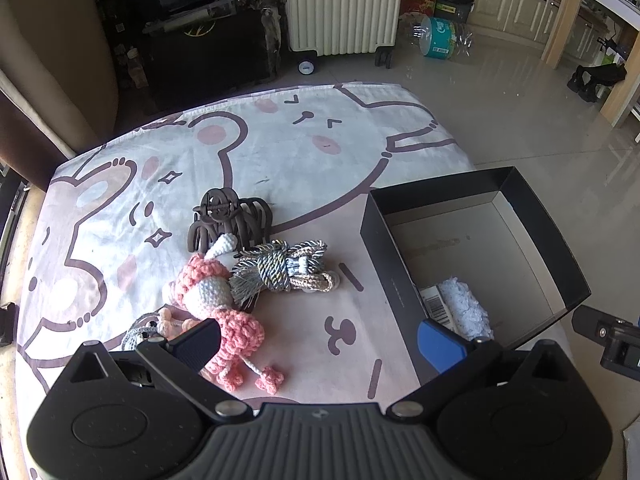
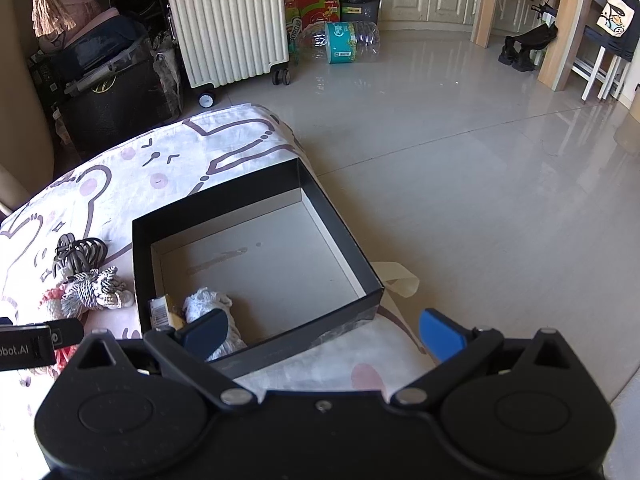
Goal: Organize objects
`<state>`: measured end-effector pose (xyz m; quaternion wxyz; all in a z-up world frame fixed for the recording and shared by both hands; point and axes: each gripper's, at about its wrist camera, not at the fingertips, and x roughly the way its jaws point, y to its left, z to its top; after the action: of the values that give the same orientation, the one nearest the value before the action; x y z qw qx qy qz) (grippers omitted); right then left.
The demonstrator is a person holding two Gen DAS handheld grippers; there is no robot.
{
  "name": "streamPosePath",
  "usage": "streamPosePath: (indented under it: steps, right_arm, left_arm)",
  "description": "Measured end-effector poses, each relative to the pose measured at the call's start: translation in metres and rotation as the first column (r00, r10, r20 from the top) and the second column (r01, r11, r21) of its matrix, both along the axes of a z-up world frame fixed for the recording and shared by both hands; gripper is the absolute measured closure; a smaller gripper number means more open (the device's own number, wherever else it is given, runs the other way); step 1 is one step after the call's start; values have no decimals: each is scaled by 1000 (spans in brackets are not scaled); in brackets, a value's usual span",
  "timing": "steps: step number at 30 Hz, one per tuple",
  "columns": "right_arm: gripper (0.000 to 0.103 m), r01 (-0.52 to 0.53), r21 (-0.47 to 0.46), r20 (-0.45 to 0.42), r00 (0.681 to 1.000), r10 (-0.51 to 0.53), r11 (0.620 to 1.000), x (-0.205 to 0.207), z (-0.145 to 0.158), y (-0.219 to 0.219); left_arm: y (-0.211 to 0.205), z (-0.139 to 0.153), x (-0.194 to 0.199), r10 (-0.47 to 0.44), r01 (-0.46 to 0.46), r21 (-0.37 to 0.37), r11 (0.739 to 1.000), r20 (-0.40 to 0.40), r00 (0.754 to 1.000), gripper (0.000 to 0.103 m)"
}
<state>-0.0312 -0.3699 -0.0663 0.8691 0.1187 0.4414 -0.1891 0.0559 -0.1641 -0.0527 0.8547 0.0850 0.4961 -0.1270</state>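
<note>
An open black box [image 1: 568,256] [image 2: 340,240] stands on the cartoon-print cloth at the right; a white knitted piece [image 1: 468,308] [image 2: 208,300] with a barcode tag lies in its near corner. Left of the box lie a brown hair claw [image 1: 228,220] [image 2: 78,254], a grey-and-beige tassel cord bundle [image 1: 280,268] [image 2: 94,286] and a pink-and-white crochet doll [image 1: 216,300]. A grey crochet piece [image 1: 140,330] peeks out beside the doll. My left gripper [image 1: 320,344] is open and empty, just near of the doll. My right gripper [image 2: 324,332] is open and empty over the box's near edge.
The cloth-covered table [image 1: 280,152] ends at the far and right sides, with tiled floor [image 2: 460,152] beyond. A white suitcase [image 2: 228,20], dark luggage [image 2: 112,96], a water jug [image 2: 344,42] and wooden furniture legs [image 2: 560,28] stand on the floor.
</note>
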Motion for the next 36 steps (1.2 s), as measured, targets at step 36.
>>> streamPosePath:
  steps: [36]
  right_arm:
    - [0,-152,-28,41,987,153,988,36,3,63]
  left_arm:
    - [100,6,15,169,-169,-15,985,25,985,0]
